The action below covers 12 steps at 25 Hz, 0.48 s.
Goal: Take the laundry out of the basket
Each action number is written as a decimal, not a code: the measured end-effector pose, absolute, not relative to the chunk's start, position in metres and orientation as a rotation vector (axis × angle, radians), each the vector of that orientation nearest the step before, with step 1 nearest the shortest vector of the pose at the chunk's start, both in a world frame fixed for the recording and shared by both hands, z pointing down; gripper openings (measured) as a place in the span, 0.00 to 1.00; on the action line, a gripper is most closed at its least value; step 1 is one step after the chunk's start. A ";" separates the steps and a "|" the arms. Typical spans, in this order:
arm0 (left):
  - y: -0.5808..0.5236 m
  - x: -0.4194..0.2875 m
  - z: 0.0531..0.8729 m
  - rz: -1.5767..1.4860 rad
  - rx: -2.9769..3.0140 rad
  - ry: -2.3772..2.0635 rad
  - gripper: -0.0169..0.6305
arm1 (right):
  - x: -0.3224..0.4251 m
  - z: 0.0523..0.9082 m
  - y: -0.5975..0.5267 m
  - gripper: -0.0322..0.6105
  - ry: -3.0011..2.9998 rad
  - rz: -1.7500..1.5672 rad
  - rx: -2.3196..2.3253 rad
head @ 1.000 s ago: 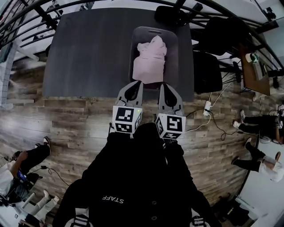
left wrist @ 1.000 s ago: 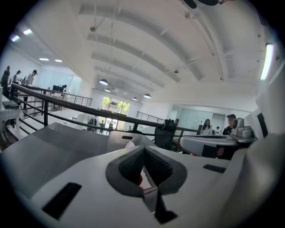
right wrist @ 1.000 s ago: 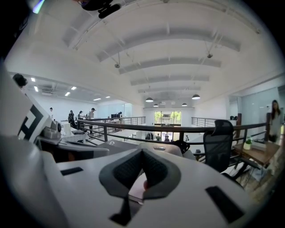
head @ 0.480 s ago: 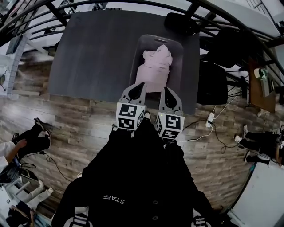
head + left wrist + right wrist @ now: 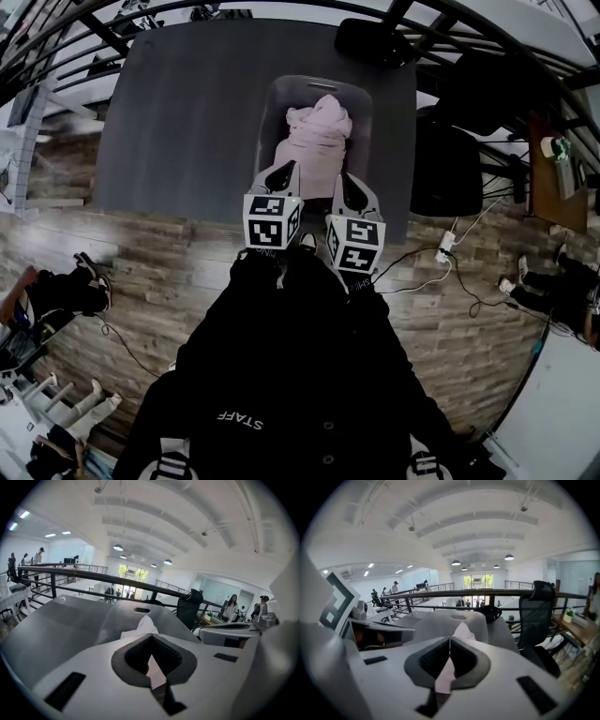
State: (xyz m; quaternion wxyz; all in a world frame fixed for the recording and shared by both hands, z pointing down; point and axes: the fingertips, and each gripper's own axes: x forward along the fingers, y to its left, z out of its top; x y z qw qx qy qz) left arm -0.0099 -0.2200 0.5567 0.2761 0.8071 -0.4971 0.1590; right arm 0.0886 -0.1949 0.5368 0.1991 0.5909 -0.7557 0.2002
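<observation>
A grey plastic basket point(image 5: 272, 103) stands on the dark table point(image 5: 178, 112), and a heap of pale pink laundry point(image 5: 314, 141) rises above its rim. My left gripper point(image 5: 284, 170) and right gripper point(image 5: 349, 180) hang side by side over the basket's near rim. Both are shut with nothing between their pads. In the left gripper view the closed tips point(image 5: 151, 637) point at the laundry point(image 5: 140, 627) and the basket's far wall point(image 5: 126, 616). From the right gripper point(image 5: 450, 638) I see the same pink heap point(image 5: 464, 631) in the basket point(image 5: 440, 620).
Black office chairs stand behind the table point(image 5: 375, 42) and at its right point(image 5: 445, 173). A power strip with cables point(image 5: 441, 230) lies on the wooden floor. A dark railing point(image 5: 75, 19) runs behind the table. Seated people's legs show at left point(image 5: 56, 291) and right point(image 5: 553, 281).
Both grippers have moved forward and down, from the table's near edge to over the basket's near rim. Their jaws stayed shut.
</observation>
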 end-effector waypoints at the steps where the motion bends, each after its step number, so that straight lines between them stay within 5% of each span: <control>1: -0.225 -0.008 0.561 0.438 2.159 -1.332 0.03 | 0.089 0.541 -0.200 0.07 -2.107 0.581 1.645; 12: -0.266 0.007 0.615 0.586 2.053 -1.260 0.03 | 0.090 0.580 -0.239 0.07 -2.038 0.778 1.570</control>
